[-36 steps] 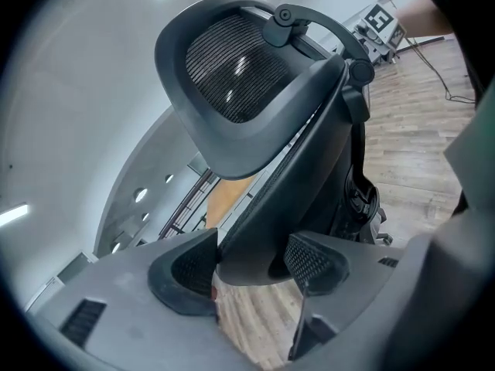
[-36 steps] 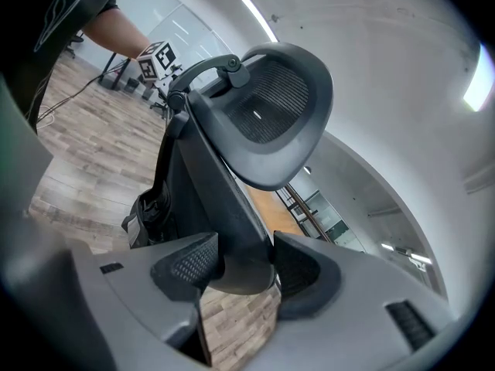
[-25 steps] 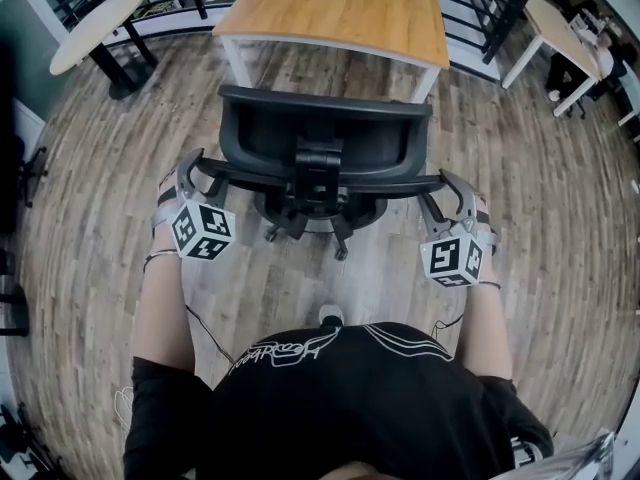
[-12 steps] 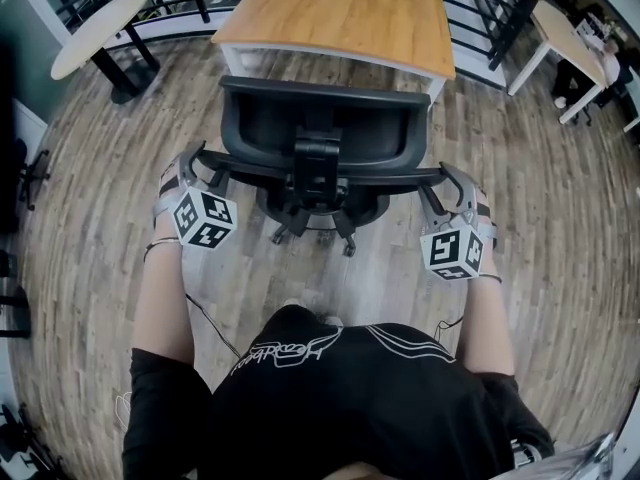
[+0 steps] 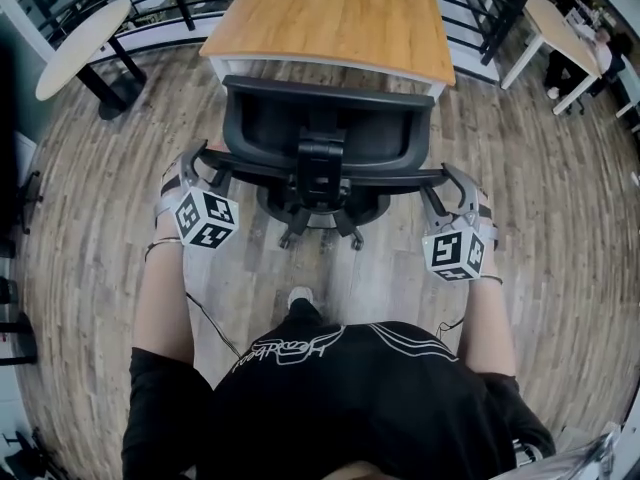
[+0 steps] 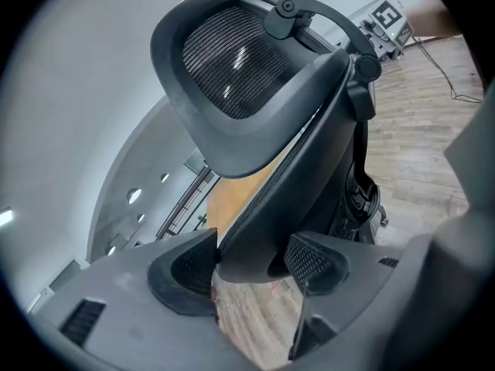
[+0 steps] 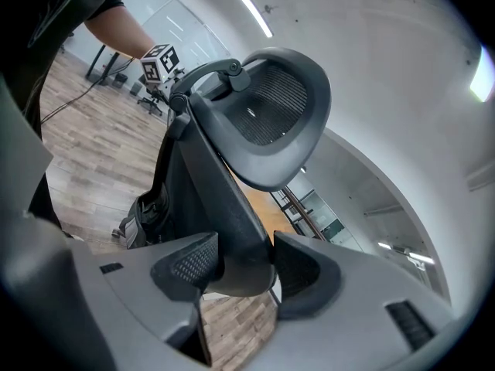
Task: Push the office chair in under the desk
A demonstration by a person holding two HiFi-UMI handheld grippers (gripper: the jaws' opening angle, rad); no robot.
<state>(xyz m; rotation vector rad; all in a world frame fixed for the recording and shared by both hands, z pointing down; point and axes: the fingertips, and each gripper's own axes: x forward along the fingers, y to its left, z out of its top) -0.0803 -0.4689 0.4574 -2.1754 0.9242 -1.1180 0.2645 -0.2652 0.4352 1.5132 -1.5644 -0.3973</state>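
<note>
Black office chair [image 5: 325, 128]: forearms stretched forward, left gripper [image 5: 197, 163] and right gripper [image 5: 450, 176] each clamp its backrest edges

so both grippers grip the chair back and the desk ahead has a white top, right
No: the desk top is wood, not white, per the head view. Left gripper and right gripper do both grip the chair back.
</note>
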